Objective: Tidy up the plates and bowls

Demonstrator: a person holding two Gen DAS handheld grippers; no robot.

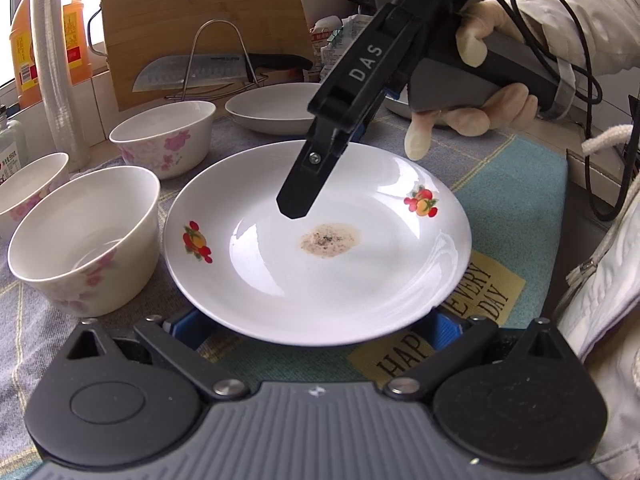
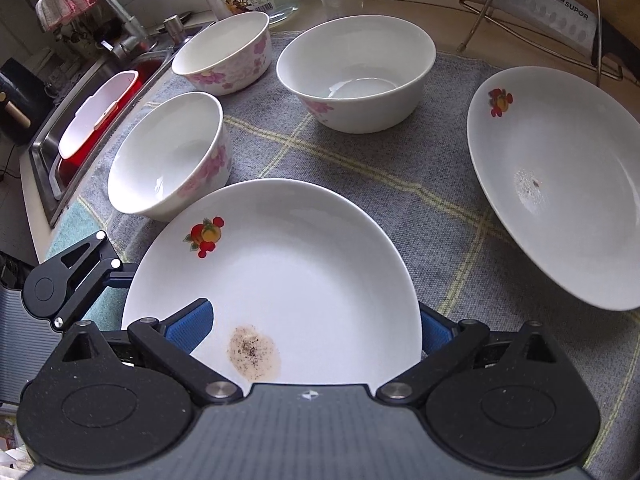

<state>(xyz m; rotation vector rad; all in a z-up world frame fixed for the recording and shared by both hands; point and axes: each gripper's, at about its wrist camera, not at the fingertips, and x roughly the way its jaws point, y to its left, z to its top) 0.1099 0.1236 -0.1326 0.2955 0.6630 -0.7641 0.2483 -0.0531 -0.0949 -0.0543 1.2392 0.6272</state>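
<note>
A white plate (image 1: pixel 316 248) with fruit decals and a brown stain sits before me on the mat; it also shows in the right wrist view (image 2: pixel 280 280). My right gripper (image 2: pixel 316 326) straddles its rim, one finger (image 2: pixel 188 324) above the plate and one (image 2: pixel 434 330) below; in the left wrist view its finger (image 1: pixel 304 188) reaches over the plate. My left gripper (image 1: pixel 312 330) has a blue pad (image 1: pixel 444 326) on each side under the plate's near edge. A second plate (image 2: pixel 560 184) lies right. Three floral bowls (image 2: pixel 172 160) (image 2: pixel 224 52) (image 2: pixel 356 72) stand behind.
A knife (image 1: pixel 192 72) rests on a wire rack before a wooden cutting board (image 1: pixel 200 12). An oil bottle (image 1: pixel 24 48) and stacked cups (image 1: pixel 52 60) stand at the left. A sink (image 2: pixel 96 112) with a red basin lies left of the mat.
</note>
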